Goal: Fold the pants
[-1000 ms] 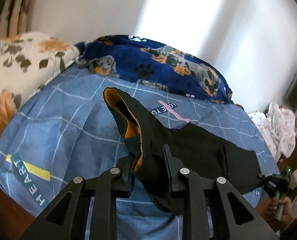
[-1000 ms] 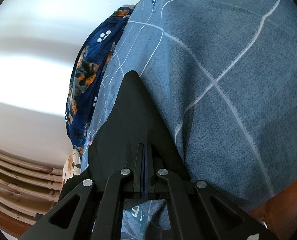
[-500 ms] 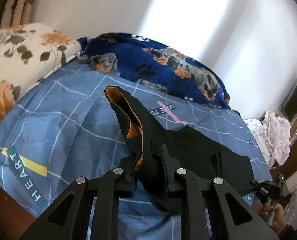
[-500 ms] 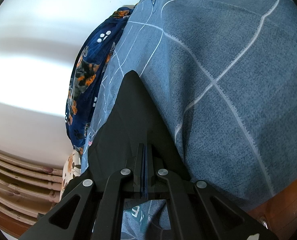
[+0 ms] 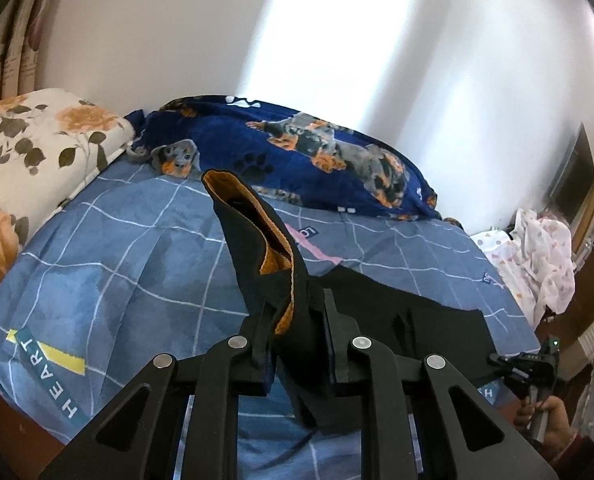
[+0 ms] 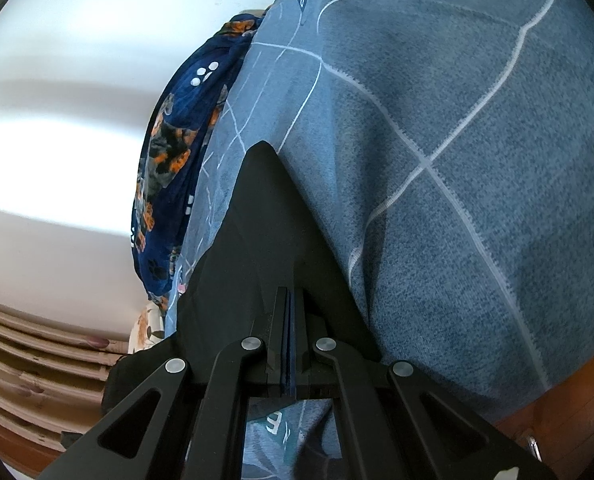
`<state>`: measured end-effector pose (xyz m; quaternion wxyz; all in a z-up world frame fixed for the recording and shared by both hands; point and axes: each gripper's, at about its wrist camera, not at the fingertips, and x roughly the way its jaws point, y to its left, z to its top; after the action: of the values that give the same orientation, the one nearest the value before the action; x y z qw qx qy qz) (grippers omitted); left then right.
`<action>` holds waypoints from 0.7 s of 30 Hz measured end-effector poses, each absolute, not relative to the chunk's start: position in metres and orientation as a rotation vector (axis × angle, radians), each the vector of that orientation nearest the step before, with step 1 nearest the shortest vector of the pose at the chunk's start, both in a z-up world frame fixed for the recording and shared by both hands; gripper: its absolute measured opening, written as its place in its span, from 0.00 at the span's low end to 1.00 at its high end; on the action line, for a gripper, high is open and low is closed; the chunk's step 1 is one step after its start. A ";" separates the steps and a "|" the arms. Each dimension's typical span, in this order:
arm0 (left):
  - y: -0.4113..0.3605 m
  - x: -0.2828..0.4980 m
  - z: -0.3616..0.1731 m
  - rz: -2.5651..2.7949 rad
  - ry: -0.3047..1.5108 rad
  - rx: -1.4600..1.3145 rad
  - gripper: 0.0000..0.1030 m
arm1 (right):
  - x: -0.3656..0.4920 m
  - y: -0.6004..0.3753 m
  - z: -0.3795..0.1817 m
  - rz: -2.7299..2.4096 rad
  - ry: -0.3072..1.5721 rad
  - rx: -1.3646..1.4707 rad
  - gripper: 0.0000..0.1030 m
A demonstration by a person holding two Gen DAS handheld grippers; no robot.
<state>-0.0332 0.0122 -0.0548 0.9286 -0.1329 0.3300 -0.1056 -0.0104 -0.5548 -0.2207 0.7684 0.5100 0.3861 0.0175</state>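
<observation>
The black pants (image 5: 381, 312) with an orange lining lie across the blue checked bed sheet (image 5: 117, 280). My left gripper (image 5: 295, 320) is shut on the pants' waistband end, which stands up in a lifted fold showing the orange lining (image 5: 273, 240). My right gripper (image 6: 290, 320) is shut on the other end of the pants (image 6: 257, 216) near the bed's edge; it also shows at the far right of the left wrist view (image 5: 529, 360). The cloth stretches between the two grippers.
A navy dog-print blanket (image 5: 317, 160) lies along the wall at the back of the bed. A floral pillow (image 5: 29, 160) sits at the left. A white patterned cloth (image 5: 537, 252) lies beyond the bed's right end. Wooden bed frame (image 6: 557, 428) at the edge.
My left gripper has lifted and tilted upward with the waistband, so more wall shows. The right gripper has stayed still.
</observation>
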 end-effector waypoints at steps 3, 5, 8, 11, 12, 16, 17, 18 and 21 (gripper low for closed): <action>0.008 -0.032 -0.051 -0.229 0.672 -0.278 0.18 | -0.010 -0.554 -0.220 0.036 0.847 1.103 0.00; 0.005 -0.032 -0.049 -0.233 0.669 -0.277 0.18 | -0.007 -0.553 -0.218 0.035 0.853 1.092 0.00; 0.002 -0.031 -0.046 -0.243 0.665 -0.275 0.18 | -0.004 -0.549 -0.214 0.029 0.860 1.065 0.00; -0.002 -0.030 -0.043 -0.255 0.662 -0.275 0.18 | -0.001 -0.544 -0.209 0.038 0.856 1.042 0.13; -0.004 -0.030 -0.041 -0.260 0.661 -0.273 0.18 | 0.000 -0.542 -0.206 0.046 0.851 1.034 0.21; -0.014 -0.029 -0.034 -0.280 0.653 -0.265 0.18 | 0.004 -0.533 -0.194 0.072 0.837 0.974 0.44; -0.016 -0.029 -0.032 -0.284 0.652 -0.264 0.18 | 0.006 -0.529 -0.191 0.070 0.840 0.948 0.48; -0.019 -0.030 -0.030 -0.290 0.650 -0.261 0.18 | 0.007 -0.526 -0.189 0.067 0.843 0.924 0.51; -0.025 -0.030 -0.026 -0.303 0.646 -0.253 0.18 | 0.009 -0.520 -0.184 0.057 0.850 0.873 0.53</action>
<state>-0.0302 -0.0246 -0.0257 0.9292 -0.1233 0.3155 -0.1478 0.0093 -0.5201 -0.1837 0.8197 0.4101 0.3990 0.0266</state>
